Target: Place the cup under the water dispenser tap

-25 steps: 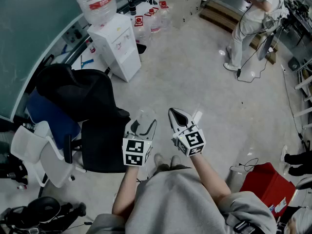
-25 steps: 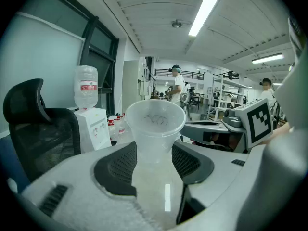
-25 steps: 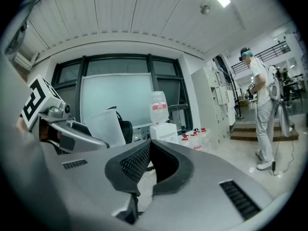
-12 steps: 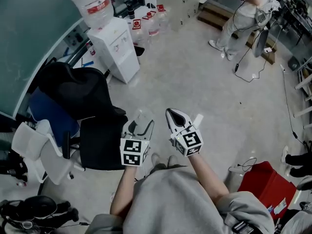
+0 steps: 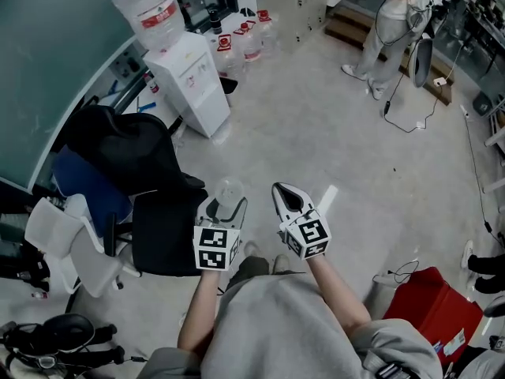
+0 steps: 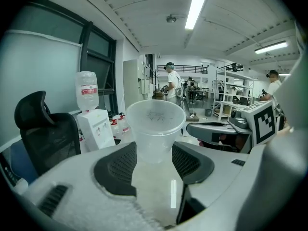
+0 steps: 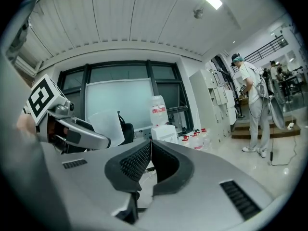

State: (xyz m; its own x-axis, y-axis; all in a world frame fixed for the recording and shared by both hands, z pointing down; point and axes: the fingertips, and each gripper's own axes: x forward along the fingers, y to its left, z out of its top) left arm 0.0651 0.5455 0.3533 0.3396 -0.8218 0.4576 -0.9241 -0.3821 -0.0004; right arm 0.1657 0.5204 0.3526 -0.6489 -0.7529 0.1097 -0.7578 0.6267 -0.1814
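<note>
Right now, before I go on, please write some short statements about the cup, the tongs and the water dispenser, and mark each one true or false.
1. The left tongs hold a clear cup upright. True.
2. A large bottle sits upside down on the white water dispenser. True.
3. The clear cup stands under the water dispenser. False: it is in the left tongs, in the air, with open floor between it and the water dispenser.
4. The right tongs are wide open. False: they are shut, with nothing between them.
</note>
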